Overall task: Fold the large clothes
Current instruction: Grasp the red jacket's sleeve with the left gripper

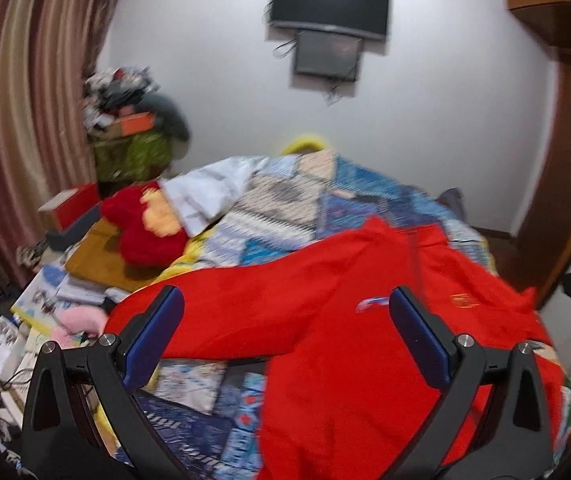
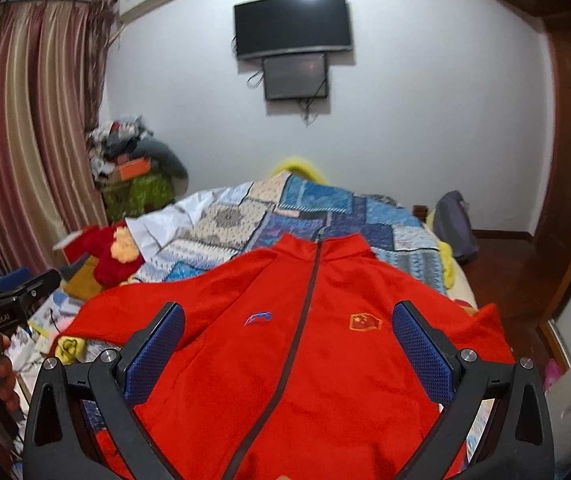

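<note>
Your 2 grippers, left gripper and right gripper, hang spread wide and empty. The red zip-front fleece jacket lies flat at lower centre on the patchwork quilt. It looks soft and floppy; pinch a sleeve cuff or hem corner.

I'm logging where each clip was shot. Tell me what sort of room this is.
Most likely a home bedroom. A bed with a patchwork quilt fills the middle, a TV hangs on the far wall, and striped curtains cover the left side. A red jacket lies spread on the bed.
</note>
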Tool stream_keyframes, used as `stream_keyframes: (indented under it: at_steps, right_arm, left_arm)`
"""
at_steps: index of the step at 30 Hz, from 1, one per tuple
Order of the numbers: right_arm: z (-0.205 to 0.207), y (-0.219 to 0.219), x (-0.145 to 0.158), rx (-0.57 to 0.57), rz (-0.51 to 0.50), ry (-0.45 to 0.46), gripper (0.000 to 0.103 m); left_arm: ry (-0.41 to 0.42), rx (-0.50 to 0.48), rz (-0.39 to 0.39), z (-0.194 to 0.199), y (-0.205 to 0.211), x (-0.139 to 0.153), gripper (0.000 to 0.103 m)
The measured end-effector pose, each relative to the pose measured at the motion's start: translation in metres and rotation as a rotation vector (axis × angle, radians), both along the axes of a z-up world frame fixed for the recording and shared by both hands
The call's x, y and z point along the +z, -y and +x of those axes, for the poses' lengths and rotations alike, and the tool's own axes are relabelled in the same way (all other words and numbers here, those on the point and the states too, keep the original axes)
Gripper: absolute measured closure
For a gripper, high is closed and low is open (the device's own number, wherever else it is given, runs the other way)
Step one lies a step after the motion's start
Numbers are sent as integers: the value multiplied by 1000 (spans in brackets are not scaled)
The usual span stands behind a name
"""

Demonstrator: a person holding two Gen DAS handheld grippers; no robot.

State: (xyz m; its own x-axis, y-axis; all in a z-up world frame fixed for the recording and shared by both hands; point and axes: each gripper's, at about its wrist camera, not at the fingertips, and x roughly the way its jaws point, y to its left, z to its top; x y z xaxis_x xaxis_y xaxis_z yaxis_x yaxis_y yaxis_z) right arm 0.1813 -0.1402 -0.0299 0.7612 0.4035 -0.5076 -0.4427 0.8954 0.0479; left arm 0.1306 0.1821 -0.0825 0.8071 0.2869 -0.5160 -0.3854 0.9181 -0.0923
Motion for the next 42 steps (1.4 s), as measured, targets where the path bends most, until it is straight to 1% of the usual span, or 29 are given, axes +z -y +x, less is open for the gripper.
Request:
stream_keyframes:
  at_steps: [2,6,8,10,12,13,14,15,17,19,20,22,24,25,26,27,28,29,30,31,32,33,34,35,36,37,38,40,42]
  right_arm:
    - [25,-16,-8,32,-40,-38,0]
    - [69,-44,-27,86,-110,-100,0]
    - [90,-57,-39,103,-133,-125,0]
    - [107,-69,-49,108,-154,-145,0]
    - [125,-82,-62,116,-181,-176,0]
    - [135,-91,-71,127,-195,-197,0]
    - [142,-96,-78,134,-205,-214,0]
    - [146,-102,-85,141,-216,-234,0]
    - [159,-114,-103,160,-229,-281,0]
    - [171,-127,-122,186,-230,-347,0]
    - [173,-131,-129,199,-224,-375,0]
    - [177,-139,-141,223,-208,-422,0]
    - [180,-146,-153,242,-194,-462,0]
    - [181,-149,-157,250,-189,-475,0]
    - [182,-152,-162,259,-184,-492,0]
    - [184,-154,-165,265,-181,-504,0]
    - [185,-156,-169,270,-179,-513,0]
    - [185,-157,-170,272,-177,-519,0]
    - [186,-157,-174,277,-176,-530,0]
    - [186,-157,-175,278,-175,-537,0]
    - [187,-156,-177,278,-173,-548,0]
    - [187,-155,-178,278,-168,-555,0]
    - [188,-153,-178,278,-161,-564,0]
    - [189,-151,-178,276,-155,-569,0]
    - [189,-148,-177,274,-149,-572,0]
    - [190,-144,-176,270,-143,-570,0]
    - [190,-139,-172,265,-138,-565,0]
    - [191,-129,-165,254,-131,-550,0]
    - [192,-117,-156,238,-124,-528,0]
  left_arm:
    - [-37,23,-25,11,-23,-15,0]
    - [-148,78,-114,36,-74,-58,0]
    - [-190,91,-149,41,-89,-76,0]
    - [-256,98,-218,49,-107,-102,0]
    - [-297,103,-296,53,-120,-122,0]
    - [-312,106,-350,54,-128,-135,0]
    - [-321,109,-382,53,-130,-140,0]
    - [-329,118,-436,52,-136,-151,0]
    - [-331,130,-517,52,-144,-167,0]
    - [-326,133,-570,53,-152,-177,0]
    - [-321,139,-601,53,-156,-181,3]
    - [-312,162,-626,55,-163,-186,6]
    - [-295,181,-648,57,-171,-188,7]
    - [-289,192,-652,58,-175,-187,10]
    - [-282,213,-644,58,-177,-185,16]
    - [-278,241,-617,59,-178,-181,20]
    - [-280,258,-583,62,-178,-178,31]
    - [-284,269,-551,63,-180,-175,47]
    - [-305,296,-466,67,-177,-168,57]
    - [-328,317,-399,70,-175,-163,74]
    - [-340,328,-342,73,-174,-159,86]
    - [-339,330,-300,74,-173,-154,90]
    - [-336,326,-243,78,-169,-146,95]
    - [-328,323,-196,81,-166,-137,97]
    - [-309,312,-155,85,-161,-127,98]
    - [-294,301,-131,88,-159,-120,99]
    - [-259,271,-89,96,-149,-103,99]
    - [-214,229,-47,108,-136,-81,99]
    - [-162,163,-18,124,-115,-55,99]
